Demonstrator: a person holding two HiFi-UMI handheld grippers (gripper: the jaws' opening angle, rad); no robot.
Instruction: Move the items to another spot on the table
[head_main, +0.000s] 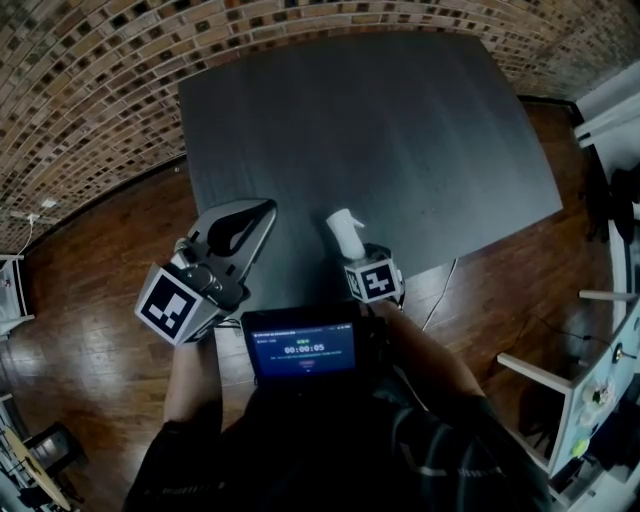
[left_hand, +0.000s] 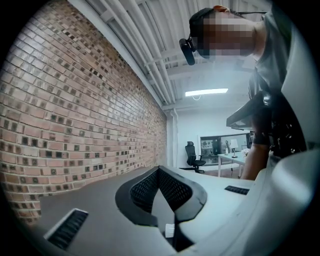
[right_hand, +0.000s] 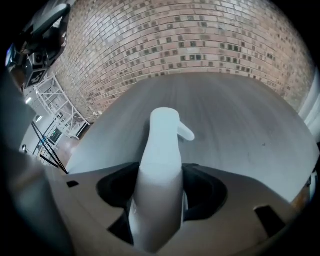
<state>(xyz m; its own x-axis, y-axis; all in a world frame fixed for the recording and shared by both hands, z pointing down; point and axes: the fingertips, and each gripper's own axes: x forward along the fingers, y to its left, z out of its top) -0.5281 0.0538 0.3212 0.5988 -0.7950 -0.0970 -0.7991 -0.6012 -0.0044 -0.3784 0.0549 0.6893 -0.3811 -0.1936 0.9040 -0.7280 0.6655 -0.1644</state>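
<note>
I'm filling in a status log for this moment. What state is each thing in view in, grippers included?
left gripper: shut, nothing between its jaws.
right gripper: shut on the spray bottle.
spray bottle: clamped by its body between the right gripper's jaws, nozzle end sticking out past them; cannot tell whether it touches the table.
screen: lit, showing a timer.

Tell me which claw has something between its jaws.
The right claw: a white spray bottle stands between its jaws. The left claw has its jaw tips together, with nothing held.
</note>
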